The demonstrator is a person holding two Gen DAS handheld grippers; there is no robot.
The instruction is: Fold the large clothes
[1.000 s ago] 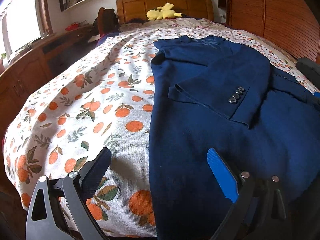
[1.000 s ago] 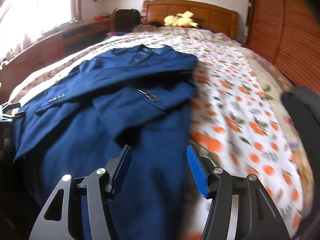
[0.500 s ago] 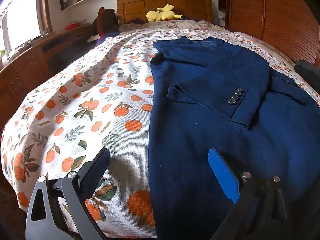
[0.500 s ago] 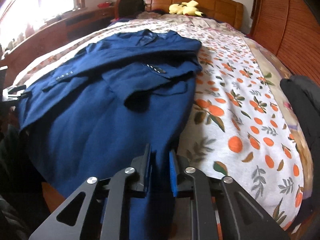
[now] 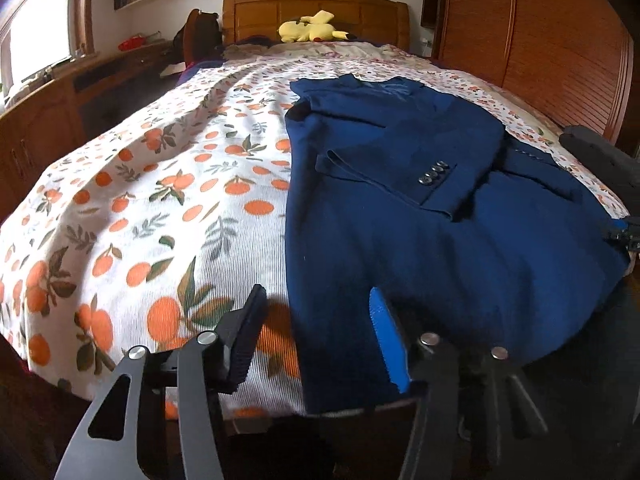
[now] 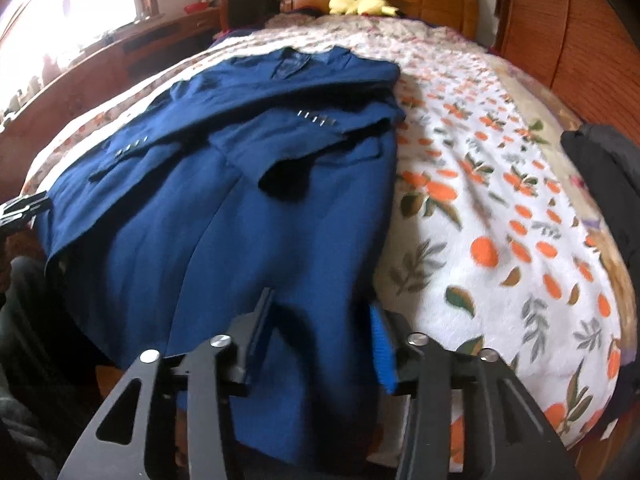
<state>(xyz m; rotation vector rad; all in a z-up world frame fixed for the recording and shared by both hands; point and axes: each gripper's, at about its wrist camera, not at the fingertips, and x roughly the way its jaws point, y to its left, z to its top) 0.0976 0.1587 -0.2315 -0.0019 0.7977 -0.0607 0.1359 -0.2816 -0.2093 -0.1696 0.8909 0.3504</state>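
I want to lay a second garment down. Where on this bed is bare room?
Free: bedspread between navy jacket and desk; a strip between jacket and dark bundle. Crowded: jacket's middle, the headboard end with the yellow plush toy.

The navy suit jacket (image 5: 400, 240) was a matt, finely woven cloth, its cuff buttons (image 5: 433, 174) dark and glossy. The bedspread (image 5: 140, 200) was ribbed, corduroy-like cloth printed with oranges. The headboard (image 5: 316, 12) and wardrobe (image 5: 560, 40) were varnished wood with a soft sheen. The left gripper (image 5: 316, 336) had matt black fingers (image 5: 244, 340), one blue ribbed pad and shiny metal rivets. A yellow plush toy (image 5: 310, 32) looked fuzzy.
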